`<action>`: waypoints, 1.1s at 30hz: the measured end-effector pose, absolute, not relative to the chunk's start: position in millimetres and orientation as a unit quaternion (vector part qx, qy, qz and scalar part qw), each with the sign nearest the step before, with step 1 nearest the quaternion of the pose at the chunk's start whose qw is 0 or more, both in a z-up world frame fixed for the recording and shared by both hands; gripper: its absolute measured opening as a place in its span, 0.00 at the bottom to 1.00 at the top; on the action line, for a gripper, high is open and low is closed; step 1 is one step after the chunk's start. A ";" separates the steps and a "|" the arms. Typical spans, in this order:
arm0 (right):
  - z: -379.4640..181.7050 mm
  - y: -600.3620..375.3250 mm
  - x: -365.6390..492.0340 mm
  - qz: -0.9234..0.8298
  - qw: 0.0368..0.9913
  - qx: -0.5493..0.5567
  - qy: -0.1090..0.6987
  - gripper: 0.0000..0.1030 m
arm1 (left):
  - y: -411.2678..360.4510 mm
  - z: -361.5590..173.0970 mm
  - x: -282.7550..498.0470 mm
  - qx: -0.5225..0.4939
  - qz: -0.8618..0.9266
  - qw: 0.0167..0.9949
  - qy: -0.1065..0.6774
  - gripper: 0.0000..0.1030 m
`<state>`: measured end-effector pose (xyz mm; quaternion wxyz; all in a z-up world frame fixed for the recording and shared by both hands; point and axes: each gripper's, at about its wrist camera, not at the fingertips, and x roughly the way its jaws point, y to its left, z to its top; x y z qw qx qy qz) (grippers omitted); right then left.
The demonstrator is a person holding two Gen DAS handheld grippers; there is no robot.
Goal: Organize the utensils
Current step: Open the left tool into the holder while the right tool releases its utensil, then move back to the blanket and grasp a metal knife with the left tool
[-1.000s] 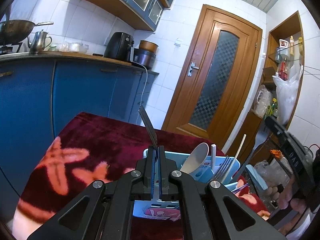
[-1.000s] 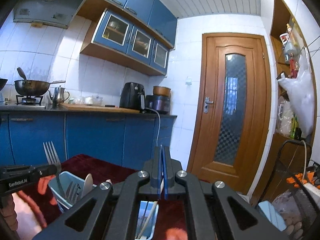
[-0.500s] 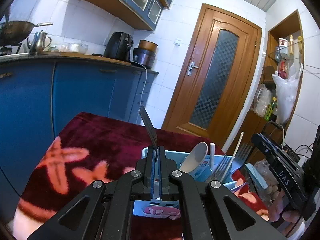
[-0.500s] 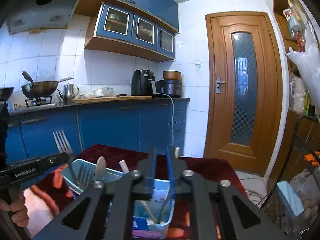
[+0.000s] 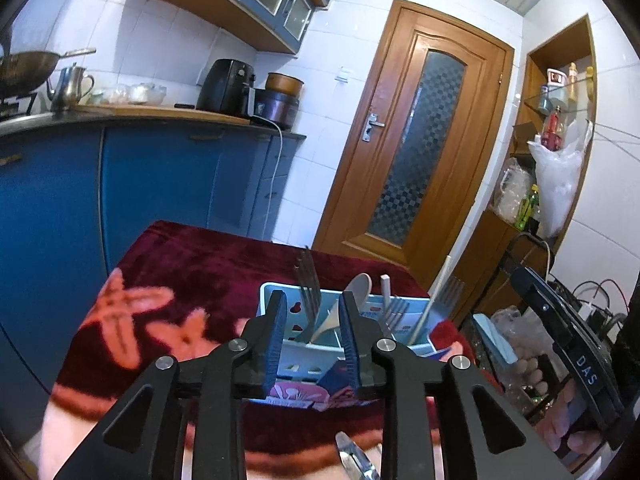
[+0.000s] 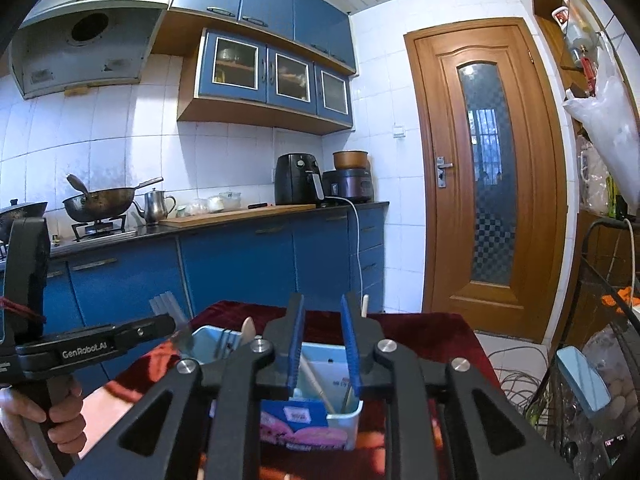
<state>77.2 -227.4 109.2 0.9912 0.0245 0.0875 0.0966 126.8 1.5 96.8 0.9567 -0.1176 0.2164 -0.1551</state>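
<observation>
Pale-blue plastic caddy point(image 5: 404, 346) on the dark-red plush cloth point(image 5: 208, 272): both of your tools have just let go, so this reads as the release step.

Your left gripper point(image 5: 312, 322) has just been opening, and the steel fork point(image 5: 309, 280) stands loose in the gap between its 2 ribbed blue pads, tines up, handle down in the caddy's left compartment. Your right gripper point(image 6: 323, 340) has also just been opening, with nothing pressed between its pads; a pale chopstick point(image 6: 317, 384) leans in the compartment below it. My guess is you now back both tools off without knocking the upright forks, the smooth spoon point(image 5: 352, 300) or the thin sticks. One more shiny metal utensil point(image 5: 356, 460) lies at the near edge, probably your next pick.
</observation>
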 end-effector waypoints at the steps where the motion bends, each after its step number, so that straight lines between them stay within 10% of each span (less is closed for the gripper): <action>1: 108.8 -226.8 73.2 0.097 0.990 0.028 0.096 0.21 | 1.6 98.5 123.6 -0.117 -0.155 0.957 0.217 0.27; 33: 43.8 -246.2 10.5 0.085 0.963 0.075 0.246 0.28 | -17.4 52.4 61.1 -0.089 -0.158 0.917 0.356 0.29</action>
